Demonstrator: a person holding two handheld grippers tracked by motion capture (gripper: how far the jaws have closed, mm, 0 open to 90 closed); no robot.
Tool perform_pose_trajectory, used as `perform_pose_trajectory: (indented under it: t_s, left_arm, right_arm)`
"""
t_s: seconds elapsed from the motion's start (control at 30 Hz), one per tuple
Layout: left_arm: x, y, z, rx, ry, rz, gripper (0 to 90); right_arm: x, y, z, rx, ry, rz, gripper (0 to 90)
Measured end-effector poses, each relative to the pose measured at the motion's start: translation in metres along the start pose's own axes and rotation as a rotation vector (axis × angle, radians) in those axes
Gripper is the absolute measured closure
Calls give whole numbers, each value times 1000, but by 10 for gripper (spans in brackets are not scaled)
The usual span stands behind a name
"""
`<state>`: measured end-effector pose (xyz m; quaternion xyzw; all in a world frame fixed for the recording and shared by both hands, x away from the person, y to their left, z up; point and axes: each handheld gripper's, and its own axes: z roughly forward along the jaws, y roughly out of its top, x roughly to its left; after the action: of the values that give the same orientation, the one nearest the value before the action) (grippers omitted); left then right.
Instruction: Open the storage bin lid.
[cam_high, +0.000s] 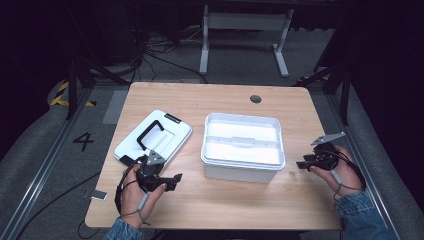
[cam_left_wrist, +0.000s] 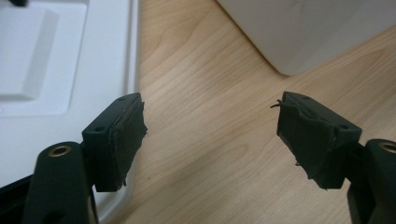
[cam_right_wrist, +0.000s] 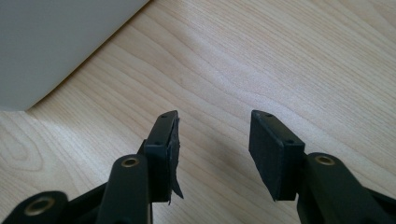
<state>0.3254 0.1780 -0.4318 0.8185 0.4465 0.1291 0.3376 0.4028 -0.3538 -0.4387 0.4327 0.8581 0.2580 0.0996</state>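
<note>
1. White plastic box (cam_high: 243, 147) sits mid-table (cam_high: 210, 205) — open, rectangular, with a divider across its inside.
2. Its white lid (cam_high: 153, 136), black-handled, lies flat just left of it.
3. Left gripper (cam_high: 172, 181) — jaws wide, empty.
4. Right gripper (cam_high: 302, 161) — jaws apart, empty.

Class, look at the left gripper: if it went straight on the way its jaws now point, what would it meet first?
Probably the white box. The left gripper is open over bare table, with the lid off to one side. It is a hedged call, since depth is unclear.
</note>
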Motion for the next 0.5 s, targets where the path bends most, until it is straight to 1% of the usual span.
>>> perform_pose_trajectory:
  t_s: [0.03,0.07,0.13,0.17,0.2,0.23,0.3,0.37,0.43,0.47,0.5]
  left_arm:
    - [-1,-2,3,-5,21,-10,240]
    - [-1,-4,5,6,22,-18,239]
    - [-2,-5,8,7,13,-30,240]
    - [-3,-6,10,-5,27,-39,240]
    - [-4,-7,12,-8,35,-37,239]
    - [-5,-8,15,2,45,-21,239]
    - [-7,-10,18,9,49,-22,239]
    - [-7,-11,20,-10,66,-22,237]
    - [-7,-13,21,-28,88,-33,232]
    - [-7,-13,21,-28,93,-37,232]
    - [-7,-14,22,-28,82,-49,232]
  right_arm:
    - [0,0,0,1,1,0,542]
    - [0,-1,1,1,-1,-3,542]
    - [0,-1,0,3,-2,-2,542]
    - [0,-2,0,1,-1,1,542]
    - [0,-2,0,2,-1,3,542]
    - [0,-2,-1,0,-3,1,542]
    - [0,-3,-1,-3,-4,4,542]
    - [0,-3,-1,0,-3,3,542]
    - [1,-4,-1,-1,-1,0,542]
    - [0,-4,0,0,-1,0,542]
    - [0,-4,0,1,-1,2,542]
